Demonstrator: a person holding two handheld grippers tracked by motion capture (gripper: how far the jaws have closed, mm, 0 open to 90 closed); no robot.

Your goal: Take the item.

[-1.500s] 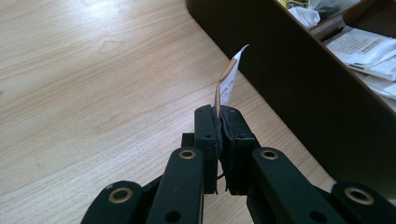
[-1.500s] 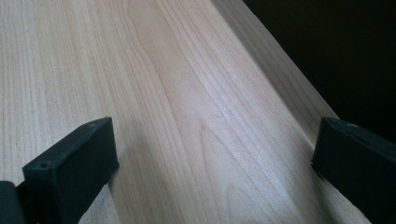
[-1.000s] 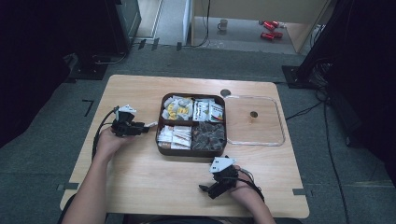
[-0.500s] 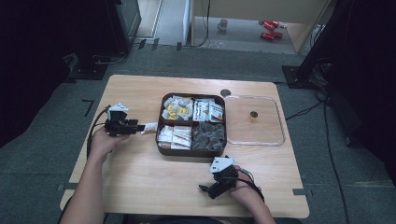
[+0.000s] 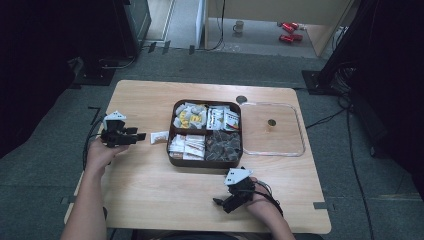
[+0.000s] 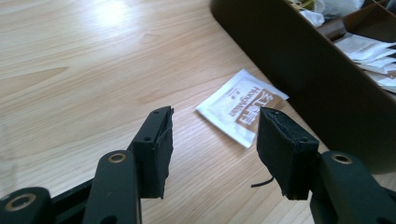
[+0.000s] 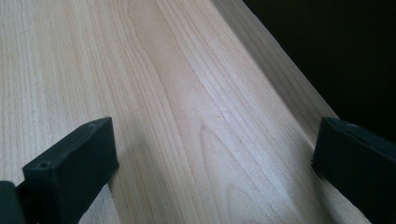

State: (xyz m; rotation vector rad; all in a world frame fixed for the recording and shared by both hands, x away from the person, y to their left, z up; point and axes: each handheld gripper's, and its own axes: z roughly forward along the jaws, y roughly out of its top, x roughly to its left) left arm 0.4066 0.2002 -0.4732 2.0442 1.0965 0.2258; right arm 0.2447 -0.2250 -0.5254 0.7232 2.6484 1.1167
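The left gripper (image 6: 212,149) has its jaws spread with nothing between them, poised just short of a white sachet (image 6: 240,106) with brown print. That sachet (image 5: 159,136) lies flat on the wooden table (image 5: 150,190), just beside the left wall of the brown compartment tray (image 5: 206,162), which holds more packets. The right gripper (image 5: 225,201) rests near the table's front edge, well apart from the tray, jaws wide and empty over bare wood. A clear lid (image 5: 295,150) lies right of the tray.
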